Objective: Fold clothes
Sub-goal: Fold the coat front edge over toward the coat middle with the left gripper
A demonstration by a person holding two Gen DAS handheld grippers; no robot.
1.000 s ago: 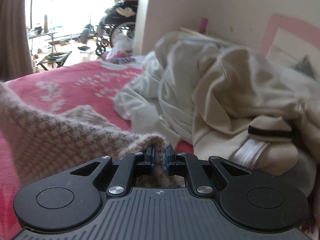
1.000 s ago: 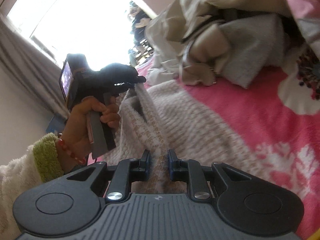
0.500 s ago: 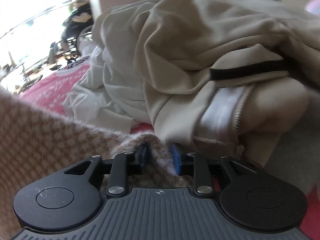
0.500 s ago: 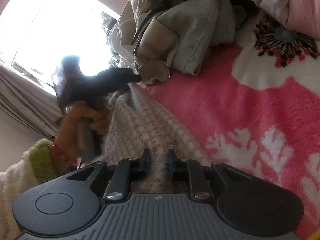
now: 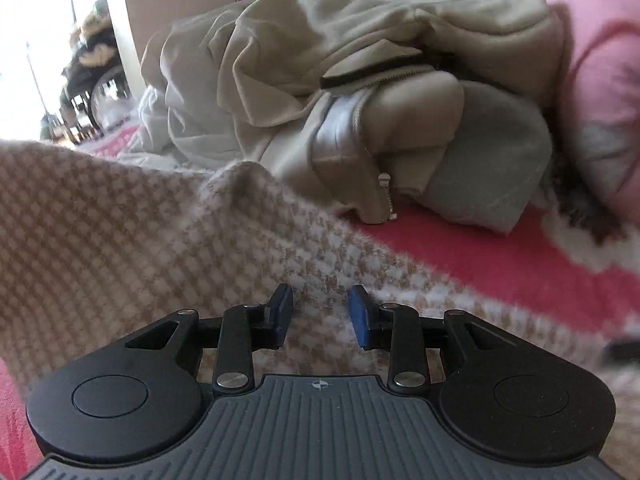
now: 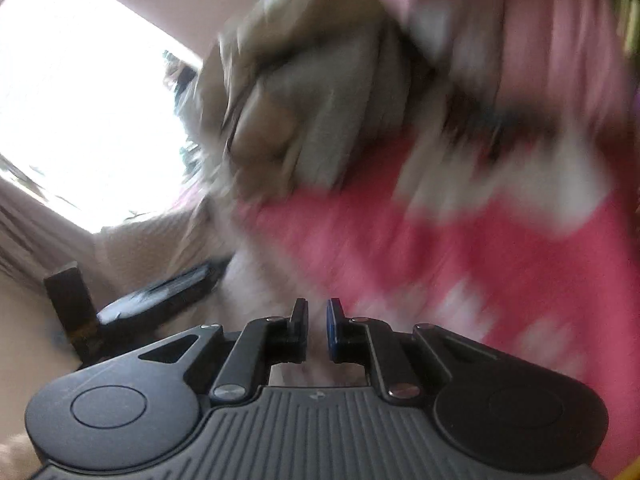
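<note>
Houndstooth knit [image 5: 132, 232] under left gripper [image 5: 320, 312], right view blurred, pile [image 5: 360, 92] cropped

knit garment [image 5: 120, 232] on blanket [image 5: 500, 264], pile [image 5: 320, 80] behind

Ahead of the left gripper [image 5: 319, 314] the checked knit [image 5: 120, 232] lies low and flat, no bar to passing over it. Beyond it the heap of beige and grey clothes [image 5: 360, 92] rises and blocks the far side. To its right a strip of pink blanket [image 5: 500, 260] lies bare (open lane). Pink bedding [image 5: 596, 80] closes the far right. Right wrist view too blurred to judge.
</note>
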